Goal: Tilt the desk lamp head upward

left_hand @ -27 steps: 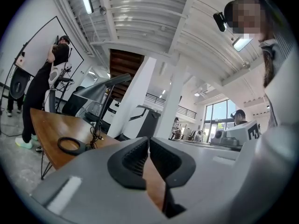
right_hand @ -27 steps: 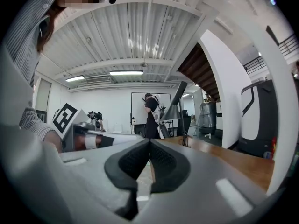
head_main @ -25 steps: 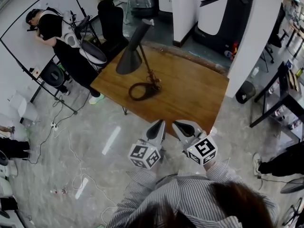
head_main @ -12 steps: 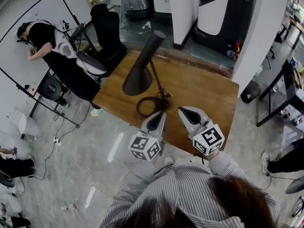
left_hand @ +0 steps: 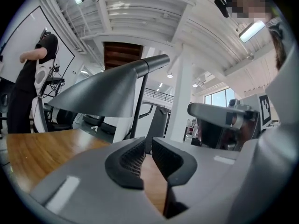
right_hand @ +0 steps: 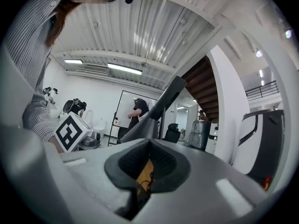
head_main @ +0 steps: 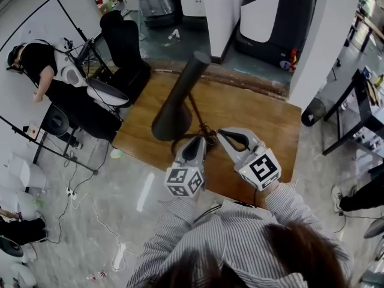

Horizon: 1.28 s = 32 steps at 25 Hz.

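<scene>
The dark desk lamp stands on the wooden table. Its cone head slopes down to the left, on a thin stem above a ring base. My left gripper hovers just in front of the base, below the head. Its jaws are opening, with a narrow gap and nothing between them. In the left gripper view the lamp head hangs above the left gripper. My right gripper is shut and empty, right of the stem. The right gripper looks at the lamp head.
A person in black stands at a whiteboard on the left, beside a black chair. White pillars rise behind the table. A black shelf stands at the right. Cables lie on the floor.
Both grippers have moved forward from beyond the table's front edge to close beside the lamp base. The lamp itself has not moved.
</scene>
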Available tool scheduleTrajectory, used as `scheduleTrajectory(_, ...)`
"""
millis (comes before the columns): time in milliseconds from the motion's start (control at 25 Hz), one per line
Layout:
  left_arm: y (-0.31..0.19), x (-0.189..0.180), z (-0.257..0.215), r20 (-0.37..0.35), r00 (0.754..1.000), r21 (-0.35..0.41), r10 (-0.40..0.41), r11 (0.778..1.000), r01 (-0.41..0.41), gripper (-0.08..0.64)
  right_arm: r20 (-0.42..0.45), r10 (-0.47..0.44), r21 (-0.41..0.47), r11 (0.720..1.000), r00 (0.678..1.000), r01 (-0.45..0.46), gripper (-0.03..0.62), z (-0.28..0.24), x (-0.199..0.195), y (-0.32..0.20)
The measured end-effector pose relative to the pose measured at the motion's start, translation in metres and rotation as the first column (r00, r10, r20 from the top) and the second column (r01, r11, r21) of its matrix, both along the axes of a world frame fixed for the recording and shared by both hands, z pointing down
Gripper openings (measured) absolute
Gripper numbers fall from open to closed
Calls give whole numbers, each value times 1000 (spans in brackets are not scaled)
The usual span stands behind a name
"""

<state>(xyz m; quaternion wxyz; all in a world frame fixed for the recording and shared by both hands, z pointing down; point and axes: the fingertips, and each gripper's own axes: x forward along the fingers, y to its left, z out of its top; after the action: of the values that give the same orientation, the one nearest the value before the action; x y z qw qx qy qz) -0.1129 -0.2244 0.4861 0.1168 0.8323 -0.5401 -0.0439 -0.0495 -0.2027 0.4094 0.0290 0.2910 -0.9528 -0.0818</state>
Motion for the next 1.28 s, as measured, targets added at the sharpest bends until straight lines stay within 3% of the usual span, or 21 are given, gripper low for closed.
scheduleTrajectory(200,-25,-1,4,4,999,-4,-42,999,42,64,-162,39,124,992,986,-19,2,-16,13,-16)
scheduleTrajectory(320,-39,2,7,-8,998,-13,-58,998,58,68,-255,70,240,971,964,-7,3,-36,19,-26)
scheduleTrajectory(560,-58,5,8,8,997,-17,-80,997,80,106,-332,143,439,898,932,18,32,-98,18,-47)
scheduleTrajectory(680,-65,2,7,4,996,-15,-89,996,89,115,-401,191,521,852,896,52,44,-122,10,-54)
scheduleTrajectory(760,-69,4,8,6,997,-19,-81,997,81,115,-448,233,585,807,863,86,83,-134,6,-58)
scheduleTrajectory(840,-73,7,10,13,997,-25,-74,997,75,121,-496,276,650,747,823,141,108,-142,1,-63)
scheduleTrajectory(920,-76,6,12,18,997,-28,-72,997,73,121,-549,339,709,674,764,210,146,-147,-5,-67)
scheduleTrajectory(1120,-81,8,13,33,997,-23,-68,997,69,121,-632,526,772,493,568,402,202,-156,-17,-78)
scheduleTrajectory(1280,-83,8,15,50,996,-23,-69,997,70,121,-664,626,720,388,409,576,234,-150,-30,-83)
